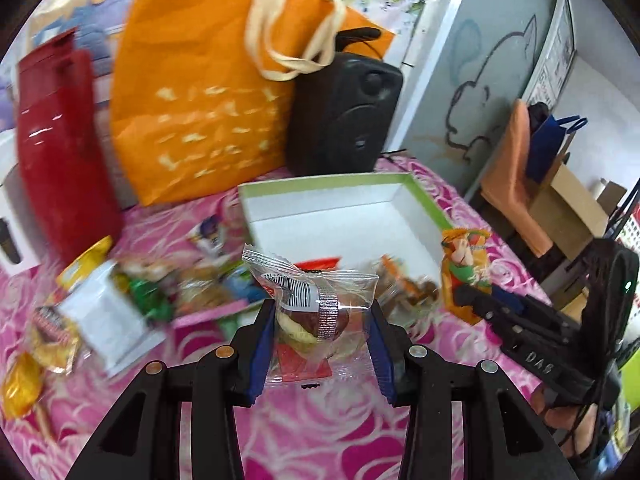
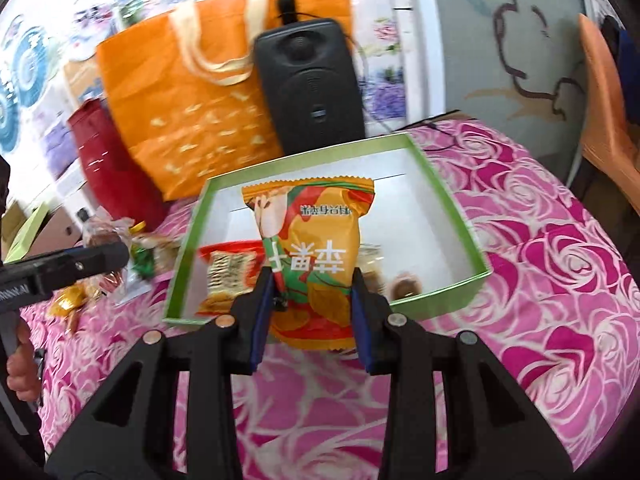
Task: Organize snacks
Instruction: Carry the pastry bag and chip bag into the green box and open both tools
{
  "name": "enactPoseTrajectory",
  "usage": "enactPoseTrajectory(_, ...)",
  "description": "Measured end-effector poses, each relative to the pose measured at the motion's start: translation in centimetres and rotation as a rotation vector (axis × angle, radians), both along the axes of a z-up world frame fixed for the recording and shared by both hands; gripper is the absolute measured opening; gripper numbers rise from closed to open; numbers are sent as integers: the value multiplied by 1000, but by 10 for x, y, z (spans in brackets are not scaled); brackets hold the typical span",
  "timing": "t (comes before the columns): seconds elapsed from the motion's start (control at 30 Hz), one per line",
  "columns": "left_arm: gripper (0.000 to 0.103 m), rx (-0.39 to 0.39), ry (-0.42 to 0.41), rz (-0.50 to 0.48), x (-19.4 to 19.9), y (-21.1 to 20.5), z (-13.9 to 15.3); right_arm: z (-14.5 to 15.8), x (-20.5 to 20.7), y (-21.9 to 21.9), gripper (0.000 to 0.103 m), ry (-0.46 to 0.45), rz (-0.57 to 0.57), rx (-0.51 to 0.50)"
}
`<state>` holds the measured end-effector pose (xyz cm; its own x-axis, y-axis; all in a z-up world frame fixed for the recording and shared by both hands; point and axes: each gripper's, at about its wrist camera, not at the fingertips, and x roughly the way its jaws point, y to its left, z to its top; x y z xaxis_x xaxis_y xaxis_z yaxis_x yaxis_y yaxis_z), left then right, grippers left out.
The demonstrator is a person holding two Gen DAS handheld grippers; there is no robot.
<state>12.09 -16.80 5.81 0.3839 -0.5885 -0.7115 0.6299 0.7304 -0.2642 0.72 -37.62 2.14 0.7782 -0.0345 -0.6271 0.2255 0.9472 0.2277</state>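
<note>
A table [image 2: 560, 280] under a pink rose-patterned cloth carries an orange tote bag [image 2: 192, 112], a black speaker [image 2: 312, 88] and a dark red bag [image 2: 108, 168] along its far edge, with a green-rimmed white box [image 2: 448, 200] in front of them.

The left gripper [image 1: 322, 336] pinches a clear snack packet [image 1: 316, 304] with a barcode label between its blue pads, held above the cloth short of the box. Only the left wrist view shows the loose pile of snacks [image 1: 120, 304] left of the box, though motion blur leaves most wrappers unreadable.

The right gripper [image 2: 312, 320] is clamped on an orange snack pouch [image 2: 316, 252] printed with white characters, raised over the box's near rim. Only the right wrist view looks down into the box: a red-and-yellow packet [image 2: 228, 272] lies inside at the near left, and something brown at the near right is too blurred and hidden by the pouch to identify.
</note>
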Motion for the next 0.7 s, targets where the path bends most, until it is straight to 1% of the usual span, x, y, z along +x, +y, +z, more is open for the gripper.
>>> enactPoseTrajectory(0.07,44,-9,17,-21,9,-20,1,-2,6,-15,38,8,-21,-1)
enactPoseTrajectory(0.13,44,1,21,-41,18,-41,-1,-6,14,-28,38,20,-32,-6)
enactPoseTrajectory(0.2,44,18,32,-50,27,-58,-8,-12,23,-35,38,35,-34,-6)
enactPoseTrajectory(0.27,44,32,60,-58,37,-73,-18,-18,33,-40,38,43,-31,-5)
enactPoseTrajectory(0.5,44,90,89,-70,53,-100,-44,-36,56,-48,39,70,-5,-7)
enactPoseTrajectory(0.57,44,96,92,-65,58,-103,-49,-42,65,-46,44,83,22,-33)
enactPoseTrajectory(0.6,45,96,88,-60,59,-103,-50,-44,68,-43,46,86,40,-55)
enactPoseTrajectory(0.63,51,91,77,-44,60,-102,-51,-46,69,-41,61,89,49,-79)
enactPoseTrajectory(0.67,61,87,77,-28,62,-99,-50,-46,69,-39,84,87,51,-97)
enactPoseTrajectory(0.7,85,84,81,-13,63,-97,-50,-46,67,-39,94,80,52,-110)
